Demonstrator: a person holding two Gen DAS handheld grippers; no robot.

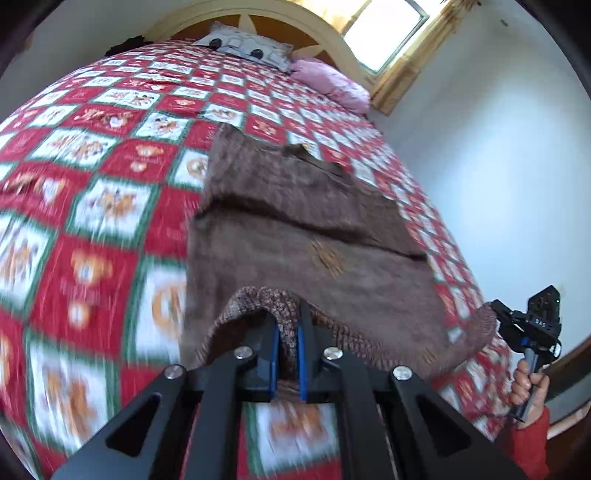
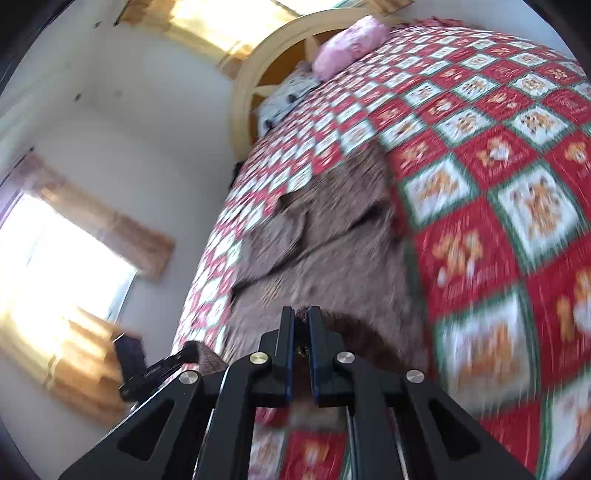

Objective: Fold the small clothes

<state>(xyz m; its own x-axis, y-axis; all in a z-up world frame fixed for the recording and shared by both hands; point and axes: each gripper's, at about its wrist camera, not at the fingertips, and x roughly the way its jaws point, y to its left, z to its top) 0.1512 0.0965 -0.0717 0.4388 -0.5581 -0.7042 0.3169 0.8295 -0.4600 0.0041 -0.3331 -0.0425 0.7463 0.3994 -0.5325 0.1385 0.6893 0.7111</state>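
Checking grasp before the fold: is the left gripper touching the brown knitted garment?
Touching. The left wrist view shows the left gripper shut on the brown knitted garment, its hem pinched between the pads.

A home bedroom. A wide bed [image 1: 110, 155] fills the left wrist view, spread with a red, white and green patchwork quilt [image 1: 92, 221] printed with teddy bears. At twelve o'clock stands an arched cream headboard [image 1: 325, 33], with a patterned grey pillow [image 1: 245, 46] and a pink pillow [image 1: 332, 83] against it. At one o'clock, a curtained window [image 1: 388, 33].
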